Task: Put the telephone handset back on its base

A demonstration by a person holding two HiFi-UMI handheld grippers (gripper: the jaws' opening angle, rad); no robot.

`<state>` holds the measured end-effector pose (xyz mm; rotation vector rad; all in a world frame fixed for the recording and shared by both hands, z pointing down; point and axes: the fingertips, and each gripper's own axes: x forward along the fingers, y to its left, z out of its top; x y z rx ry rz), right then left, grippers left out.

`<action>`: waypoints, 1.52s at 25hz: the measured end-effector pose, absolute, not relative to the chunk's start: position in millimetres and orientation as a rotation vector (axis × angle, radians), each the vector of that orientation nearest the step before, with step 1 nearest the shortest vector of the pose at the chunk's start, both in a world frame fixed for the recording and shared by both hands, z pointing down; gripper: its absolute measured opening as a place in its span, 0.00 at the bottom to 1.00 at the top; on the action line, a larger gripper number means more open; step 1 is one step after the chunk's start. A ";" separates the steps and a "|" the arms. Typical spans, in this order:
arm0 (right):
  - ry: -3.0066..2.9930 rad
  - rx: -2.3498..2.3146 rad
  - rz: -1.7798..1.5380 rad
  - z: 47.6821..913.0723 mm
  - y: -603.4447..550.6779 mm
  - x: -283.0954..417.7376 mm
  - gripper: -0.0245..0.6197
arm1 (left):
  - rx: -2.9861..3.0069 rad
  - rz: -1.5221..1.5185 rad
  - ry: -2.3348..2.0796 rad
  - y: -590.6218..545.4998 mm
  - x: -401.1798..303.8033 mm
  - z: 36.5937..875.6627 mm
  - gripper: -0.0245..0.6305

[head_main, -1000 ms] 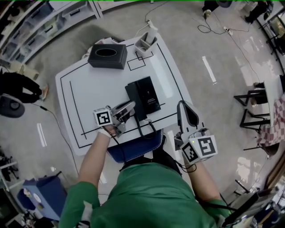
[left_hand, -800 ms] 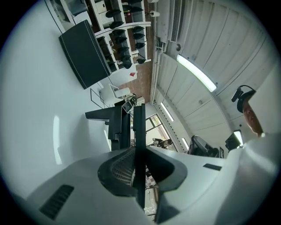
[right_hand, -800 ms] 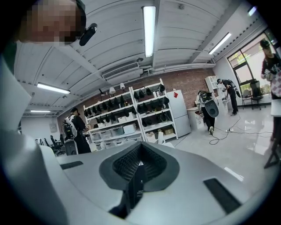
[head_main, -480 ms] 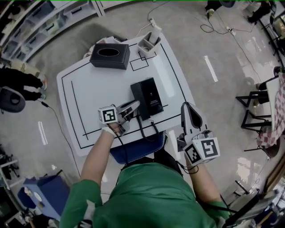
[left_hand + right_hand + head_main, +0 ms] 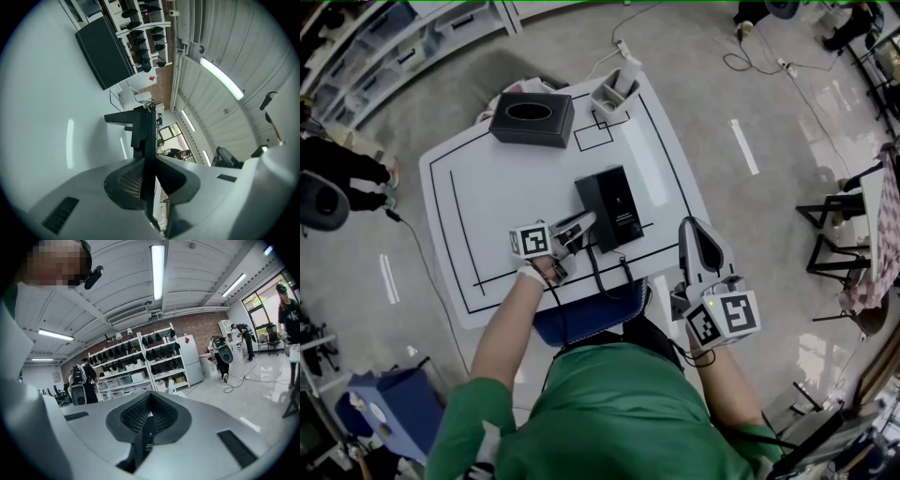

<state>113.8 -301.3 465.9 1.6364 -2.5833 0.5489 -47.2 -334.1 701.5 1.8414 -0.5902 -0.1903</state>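
Observation:
The black telephone base [image 5: 622, 204] lies mid-table on the white table [image 5: 487, 197]. The handset [image 5: 593, 211] rests along the base's left side, and its cord [image 5: 598, 274] trails toward the near table edge. My left gripper [image 5: 584, 223] is shut with nothing between its jaws. Its tips are right at the handset's near end; I cannot tell if they touch. In the left gripper view the telephone [image 5: 136, 125] stands just beyond the shut left gripper [image 5: 149, 161]. My right gripper [image 5: 688, 231] hangs off the table's right side, shut and empty; the right gripper [image 5: 149, 420] faces the room.
A black tissue box [image 5: 532, 119] sits at the far left of the table, also seen as the tissue box [image 5: 105, 50]. A grey holder [image 5: 612, 91] stands at the far edge. A blue seat [image 5: 581, 314] is under the near edge. Shelving [image 5: 150, 359] lines the room.
The head view has shifted slightly. My left gripper has crept a little toward the telephone's near end. The right gripper has hardly moved.

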 end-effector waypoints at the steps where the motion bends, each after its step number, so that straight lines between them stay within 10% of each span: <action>1: -2.583 1.636 0.550 466.2 -301.6 114.2 0.07 | 1.823 -0.184 -0.606 -334.6 -48.0 704.3 0.16; 21: -2.633 1.620 0.529 449.7 -294.2 109.5 0.07 | 1.851 0.079 -0.916 -339.6 -65.0 700.1 0.34; 38: -2.711 1.633 0.395 409.8 -293.1 112.9 0.07 | 2.164 -0.103 -1.082 -329.2 -77.5 536.0 0.34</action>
